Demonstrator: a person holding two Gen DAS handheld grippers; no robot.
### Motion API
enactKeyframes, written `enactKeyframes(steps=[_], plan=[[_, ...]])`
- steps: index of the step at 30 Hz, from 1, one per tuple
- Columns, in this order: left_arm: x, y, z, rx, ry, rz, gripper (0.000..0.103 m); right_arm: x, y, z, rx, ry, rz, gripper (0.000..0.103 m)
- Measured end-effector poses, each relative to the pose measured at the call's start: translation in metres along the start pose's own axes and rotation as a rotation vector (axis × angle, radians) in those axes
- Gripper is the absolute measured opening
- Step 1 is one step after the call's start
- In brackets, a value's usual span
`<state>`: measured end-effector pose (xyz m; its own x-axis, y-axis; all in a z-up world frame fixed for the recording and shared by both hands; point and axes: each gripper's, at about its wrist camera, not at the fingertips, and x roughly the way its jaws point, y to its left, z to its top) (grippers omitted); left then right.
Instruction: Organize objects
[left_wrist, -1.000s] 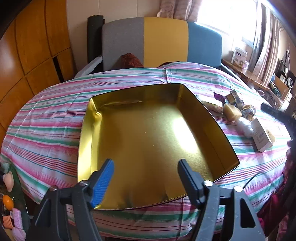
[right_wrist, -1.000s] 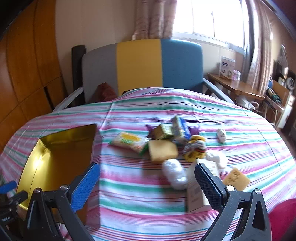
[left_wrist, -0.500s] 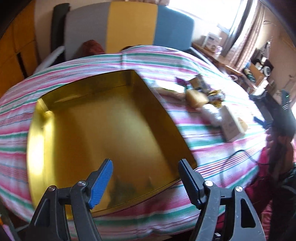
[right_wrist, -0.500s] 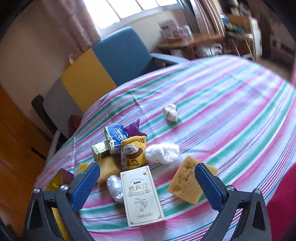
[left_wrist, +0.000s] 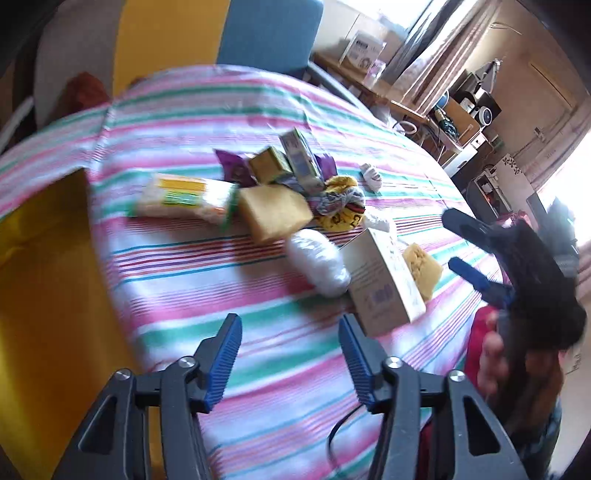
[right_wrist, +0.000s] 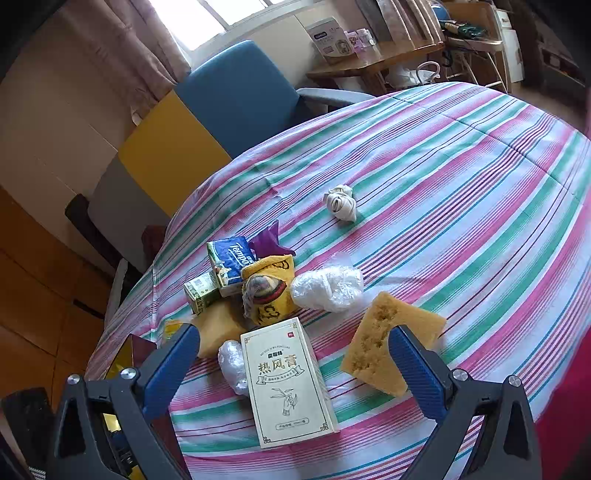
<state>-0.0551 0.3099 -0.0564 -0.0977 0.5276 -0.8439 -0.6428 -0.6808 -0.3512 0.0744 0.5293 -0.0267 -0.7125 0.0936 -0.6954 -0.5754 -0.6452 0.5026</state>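
Note:
A pile of small items lies on the striped tablecloth: a cream box with Chinese writing, a yellow sponge, white plastic bundles, a yellow pouch, a blue tissue pack and a rolled white sock. My right gripper is open, just above the cream box. My left gripper is open and empty, short of the cream box. The gold tin lies at the left. The right gripper also shows in the left wrist view.
A grey, yellow and blue chair stands behind the table. A wooden side table with boxes stands at the back right. A packet of yellow-green wrapping and a second sponge lie in the pile.
My left gripper has swung right, from over the gold tin to the pile of items. My right gripper has moved closer to the cream box and the sponge. Both stay open.

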Motion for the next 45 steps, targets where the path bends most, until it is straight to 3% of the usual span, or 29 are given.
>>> enactKeyframes(steps=[6, 13, 17, 19, 20, 24, 31, 35, 40, 42, 45], plan=[[0.049, -0.005, 0.026, -0.098, 0.056, -0.046, 0.051, 0.004, 0.003, 0.001, -0.014, 0.015, 0.018, 0.103], [0.098, -0.002, 0.045, -0.172, 0.08, -0.029, 0.052, 0.008, 0.003, 0.002, -0.021, 0.029, 0.032, 0.103], [0.103, -0.005, 0.047, -0.133, 0.063, -0.005, 0.047, 0.008, 0.01, 0.002, -0.067, 0.017, 0.004, 0.093], [0.1, -0.002, 0.043, -0.119, 0.057, -0.019, 0.044, 0.011, 0.012, 0.002, -0.079, 0.027, 0.001, 0.082], [0.097, 0.0, 0.04, -0.11, 0.051, -0.017, 0.043, 0.013, 0.012, 0.001, -0.084, 0.039, 0.002, 0.076], [0.081, -0.001, 0.029, -0.063, 0.028, -0.001, 0.043, 0.022, 0.016, -0.003, -0.11, 0.085, 0.008, 0.067], [0.026, -0.014, 0.008, 0.054, -0.078, 0.028, 0.043, 0.036, 0.025, -0.012, -0.165, 0.164, 0.006, 0.067], [-0.014, -0.003, -0.007, 0.087, -0.123, 0.045, 0.043, 0.047, 0.038, -0.023, -0.244, 0.217, -0.021, 0.07], [-0.059, 0.044, -0.02, 0.073, -0.159, 0.113, 0.043, 0.061, 0.045, -0.032, -0.326, 0.256, -0.111, 0.069], [-0.076, 0.07, -0.024, 0.056, -0.173, 0.159, 0.043, 0.067, 0.044, -0.035, -0.345, 0.281, -0.138, 0.058], [-0.102, 0.122, -0.028, 0.021, -0.186, 0.265, 0.043, 0.069, 0.048, -0.037, -0.388, 0.274, -0.153, 0.056]])
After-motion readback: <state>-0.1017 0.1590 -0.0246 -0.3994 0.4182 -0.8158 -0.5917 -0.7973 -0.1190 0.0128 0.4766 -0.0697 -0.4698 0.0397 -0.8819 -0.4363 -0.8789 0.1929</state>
